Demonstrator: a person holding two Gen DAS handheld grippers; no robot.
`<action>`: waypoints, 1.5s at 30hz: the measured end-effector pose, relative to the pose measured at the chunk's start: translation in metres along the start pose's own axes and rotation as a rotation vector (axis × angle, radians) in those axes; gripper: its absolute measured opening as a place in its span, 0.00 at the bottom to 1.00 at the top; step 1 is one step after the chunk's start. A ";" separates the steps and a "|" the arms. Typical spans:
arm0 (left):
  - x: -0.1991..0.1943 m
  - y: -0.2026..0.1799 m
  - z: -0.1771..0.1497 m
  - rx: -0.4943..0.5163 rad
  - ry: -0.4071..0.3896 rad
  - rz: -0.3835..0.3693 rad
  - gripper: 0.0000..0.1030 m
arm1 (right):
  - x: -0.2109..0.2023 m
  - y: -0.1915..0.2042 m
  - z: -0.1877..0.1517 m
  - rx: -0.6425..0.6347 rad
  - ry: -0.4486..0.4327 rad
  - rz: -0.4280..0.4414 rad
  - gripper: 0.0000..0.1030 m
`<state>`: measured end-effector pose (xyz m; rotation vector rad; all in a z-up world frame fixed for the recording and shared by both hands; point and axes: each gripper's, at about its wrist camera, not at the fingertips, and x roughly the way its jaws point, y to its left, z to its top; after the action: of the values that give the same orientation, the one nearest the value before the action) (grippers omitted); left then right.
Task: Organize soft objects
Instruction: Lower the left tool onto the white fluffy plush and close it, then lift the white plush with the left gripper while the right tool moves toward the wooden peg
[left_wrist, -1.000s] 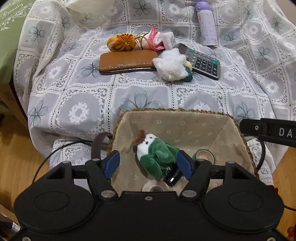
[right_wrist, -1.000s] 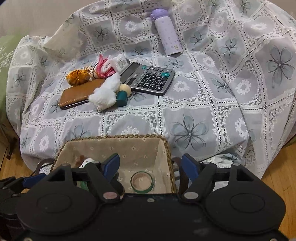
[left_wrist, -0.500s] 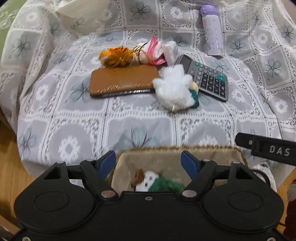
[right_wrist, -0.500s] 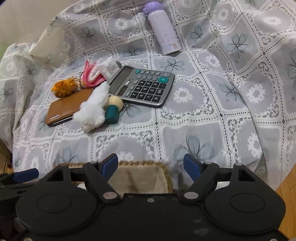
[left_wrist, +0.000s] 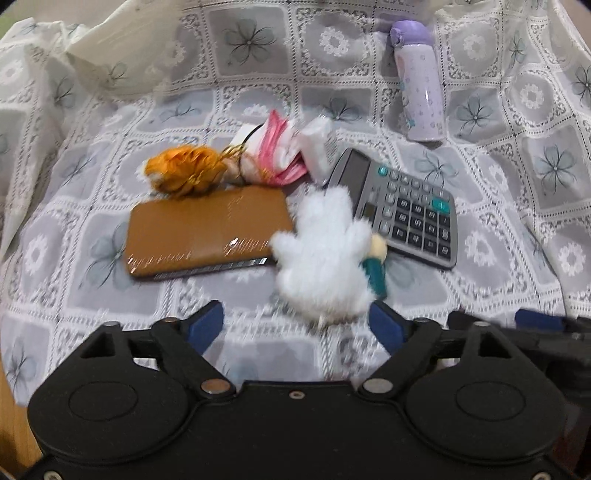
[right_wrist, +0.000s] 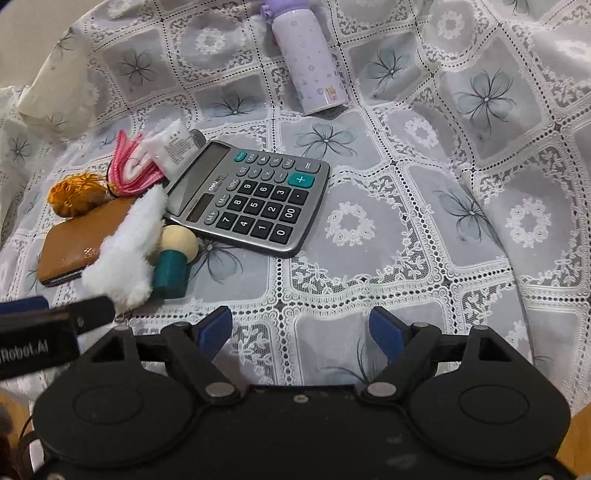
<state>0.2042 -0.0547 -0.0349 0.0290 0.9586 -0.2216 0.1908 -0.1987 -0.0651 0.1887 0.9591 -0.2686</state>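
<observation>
Hovering over the lace tablecloth (left_wrist: 480, 236), the left gripper (left_wrist: 297, 326) is spreading its jaws with nothing between them, the white plush toy (left_wrist: 325, 258) lying just above in mid-frame. The right gripper (right_wrist: 301, 328) is widening too, empty, below the calculator (right_wrist: 255, 195). An orange plush (left_wrist: 181, 173), somewhat blurred, is sitting upper left.

Calculator (right_wrist: 255, 197): "deli" brand under display; keys w/ digits 0-9, "00", "+", "M+", "MRC", "GT", "ON/AC", "OFF".
Left gripper (right_wrist: 22, 332), black body: "Robot.AI", start cut off.
Folded white packet (right_wrist: 173, 146): small print, unreadable.
</observation>
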 end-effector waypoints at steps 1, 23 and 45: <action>0.002 -0.001 0.003 0.002 -0.006 -0.005 0.83 | 0.003 0.000 0.001 0.002 0.005 0.000 0.79; 0.034 -0.005 0.022 -0.030 0.003 -0.022 0.61 | 0.012 -0.004 -0.005 0.030 0.049 0.007 0.81; 0.013 0.013 0.004 0.096 0.004 -0.033 0.44 | 0.000 0.005 -0.009 0.008 0.052 0.010 0.81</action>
<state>0.2172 -0.0450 -0.0437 0.1014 0.9522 -0.2978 0.1856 -0.1916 -0.0702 0.2092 1.0084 -0.2593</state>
